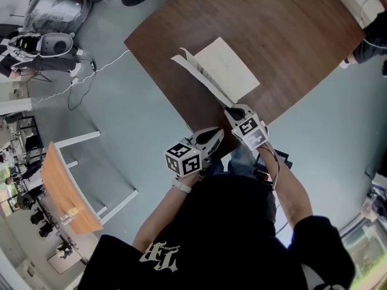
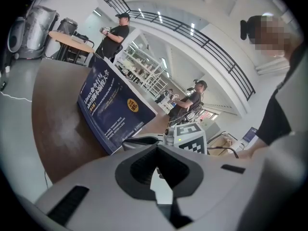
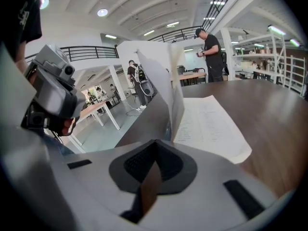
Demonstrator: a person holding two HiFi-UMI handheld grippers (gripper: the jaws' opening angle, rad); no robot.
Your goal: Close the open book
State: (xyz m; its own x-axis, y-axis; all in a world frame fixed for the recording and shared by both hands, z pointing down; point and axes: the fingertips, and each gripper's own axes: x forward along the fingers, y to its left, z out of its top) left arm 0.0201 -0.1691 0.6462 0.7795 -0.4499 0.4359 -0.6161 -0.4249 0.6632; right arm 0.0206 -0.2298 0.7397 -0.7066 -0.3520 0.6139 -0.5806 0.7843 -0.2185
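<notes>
While the book lies open on the tabletop near the person, one page is flat and its blue cover stands tilted up on the left, which I'd judge is about halfway to closed. Right hand-held gripper sits at the near end of that raised cover, jaws together on nothing, probably placed to nudge it over. Left hand-held gripper hangs just behind, outside the cover, jaws likewise together and empty, and no container is in play.

Open lab hall, mezzanine railing, shelving racks, scattered worktables
</notes>
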